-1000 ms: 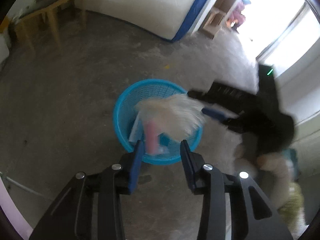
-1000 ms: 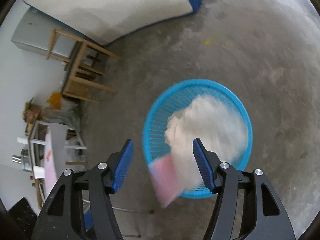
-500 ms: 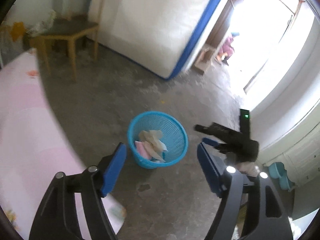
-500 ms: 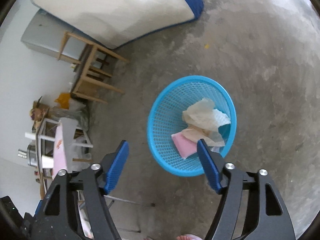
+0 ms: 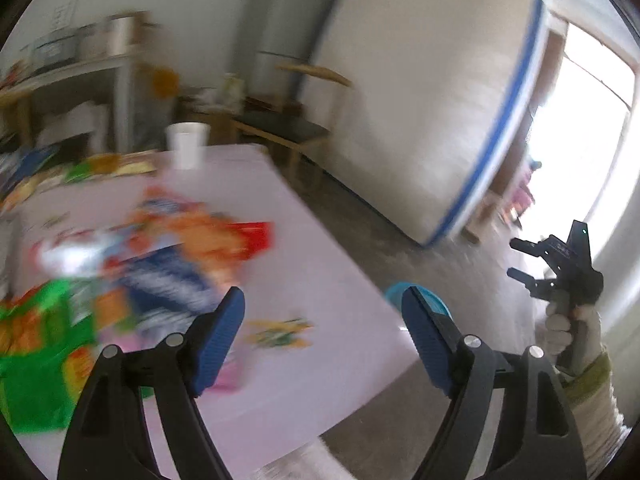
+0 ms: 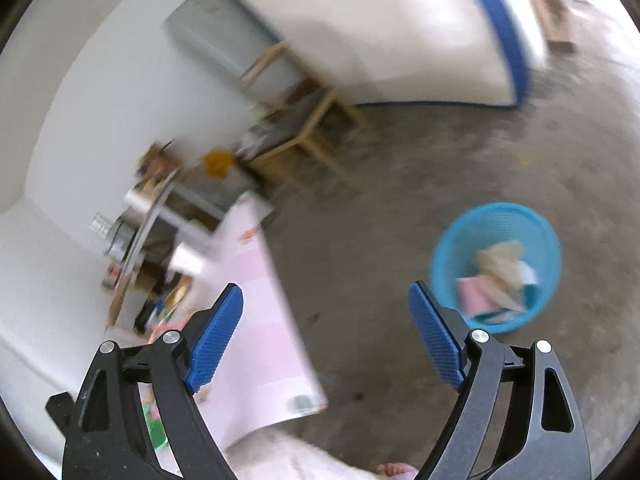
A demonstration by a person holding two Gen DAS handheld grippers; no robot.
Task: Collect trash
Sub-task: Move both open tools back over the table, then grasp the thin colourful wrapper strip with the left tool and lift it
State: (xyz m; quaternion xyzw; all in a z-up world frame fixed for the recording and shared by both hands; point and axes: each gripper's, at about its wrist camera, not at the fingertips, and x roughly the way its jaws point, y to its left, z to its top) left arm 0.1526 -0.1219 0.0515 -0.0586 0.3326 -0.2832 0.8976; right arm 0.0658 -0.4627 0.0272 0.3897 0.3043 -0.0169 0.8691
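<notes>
Crumpled paper trash (image 6: pixel 500 276) sits in the blue basket (image 6: pixel 448 240) on the floor; snack wrappers (image 5: pixel 168 256) litter my pink table (image 5: pixel 320 360). My left gripper (image 5: pixel 322 328) and right gripper (image 6: pixel 326 334) have just been opening, both wide, empty.

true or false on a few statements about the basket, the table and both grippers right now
1. The round blue mesh basket stands on the grey concrete floor. True.
2. The basket is empty. False: crumpled paper and a pink piece lie in it.
3. The left gripper holds a wrapper. False: its jaws stand open with nothing between them.
4. Colourful snack wrappers lie on the pink-covered table. True.
5. The right gripper is shut. False: it is open and holds nothing.
6. A white cup stands on the table. True.
</notes>
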